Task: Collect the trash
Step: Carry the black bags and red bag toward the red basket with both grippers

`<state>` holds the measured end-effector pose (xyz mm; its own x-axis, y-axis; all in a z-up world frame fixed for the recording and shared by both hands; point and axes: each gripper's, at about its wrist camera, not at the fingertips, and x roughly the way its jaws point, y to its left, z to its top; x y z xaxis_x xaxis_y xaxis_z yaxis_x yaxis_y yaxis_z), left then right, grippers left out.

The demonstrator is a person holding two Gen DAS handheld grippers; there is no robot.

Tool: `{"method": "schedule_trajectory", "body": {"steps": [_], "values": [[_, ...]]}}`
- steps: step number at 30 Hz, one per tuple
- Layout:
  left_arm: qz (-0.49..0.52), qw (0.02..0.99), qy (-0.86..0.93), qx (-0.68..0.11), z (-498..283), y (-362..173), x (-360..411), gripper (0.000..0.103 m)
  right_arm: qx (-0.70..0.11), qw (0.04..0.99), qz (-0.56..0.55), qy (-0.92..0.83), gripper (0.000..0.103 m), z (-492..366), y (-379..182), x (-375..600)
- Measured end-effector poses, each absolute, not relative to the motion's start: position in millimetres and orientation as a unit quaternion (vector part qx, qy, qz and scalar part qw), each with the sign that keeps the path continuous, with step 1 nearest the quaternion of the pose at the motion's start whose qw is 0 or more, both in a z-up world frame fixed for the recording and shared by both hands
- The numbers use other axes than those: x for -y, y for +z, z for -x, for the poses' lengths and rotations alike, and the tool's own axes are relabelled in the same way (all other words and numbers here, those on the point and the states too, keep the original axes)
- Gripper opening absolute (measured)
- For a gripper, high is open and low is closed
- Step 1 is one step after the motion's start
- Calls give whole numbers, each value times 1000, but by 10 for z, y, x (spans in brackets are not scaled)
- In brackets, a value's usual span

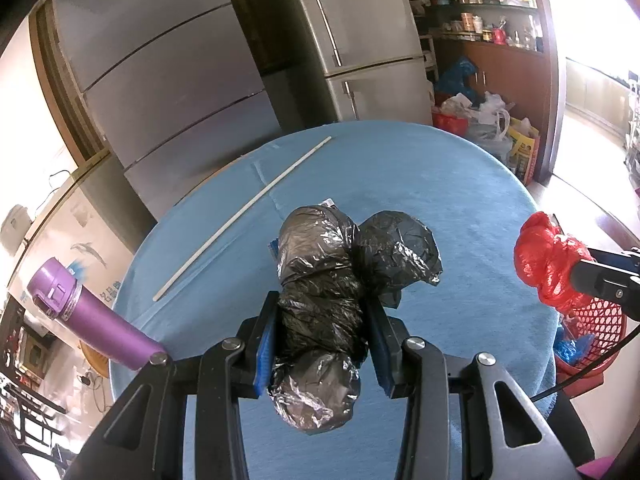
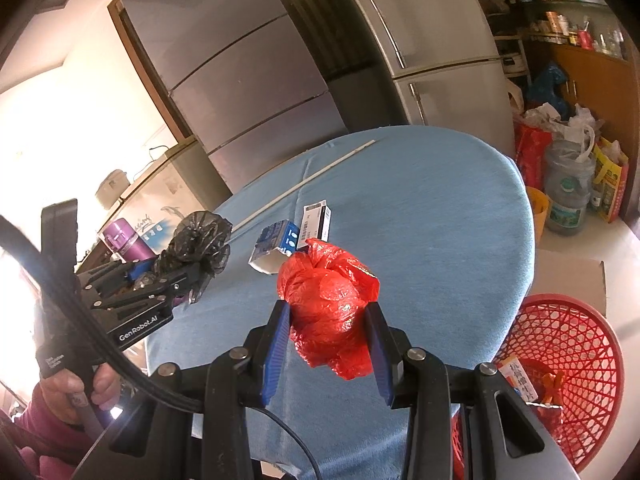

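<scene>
The red bag (image 2: 330,308), a crumpled plastic wad, is pinched between the pads of the right gripper (image 2: 328,344) and hangs above the blue tabletop (image 2: 440,220), lower centre of the right wrist view. What the coming drop turns on is the red basket (image 2: 568,380): it sits off the tabletop's edge at the lower right of that frame, lower than the cloth and just beside this gripper. In the left wrist view the same basket (image 1: 592,332) shows at the far right edge, right under the red bag (image 1: 548,260). So the right hand is plainly the nearer one and probably needs only a short swing rightward and down.

The black bag (image 1: 328,304) is clamped in the left gripper (image 1: 324,344), its long axis running along the fingers, with a lump bulging past each end of the pads. It has the whole width of the tabletop to cross to reach the basket.

Two small cartons (image 2: 296,236) lie uncollected on the cloth beyond the red bag, and a thin white stick (image 1: 240,216) lies slantwise toward the upper left.
</scene>
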<state>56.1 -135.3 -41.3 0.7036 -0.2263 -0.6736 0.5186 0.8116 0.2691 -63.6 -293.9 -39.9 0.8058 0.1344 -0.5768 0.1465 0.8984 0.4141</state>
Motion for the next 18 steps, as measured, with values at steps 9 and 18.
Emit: {"method": "schedule_trajectory", "body": {"steps": [9,18], "values": [[-235,893,-216,-318,-525,-406,1420,42,-311,923,-227,-10,40,668,-389,2948],[-240,888,-224,-321,-523,-438,1461,42,-312,921,-231,-15,40,699,-368,2930]]}}
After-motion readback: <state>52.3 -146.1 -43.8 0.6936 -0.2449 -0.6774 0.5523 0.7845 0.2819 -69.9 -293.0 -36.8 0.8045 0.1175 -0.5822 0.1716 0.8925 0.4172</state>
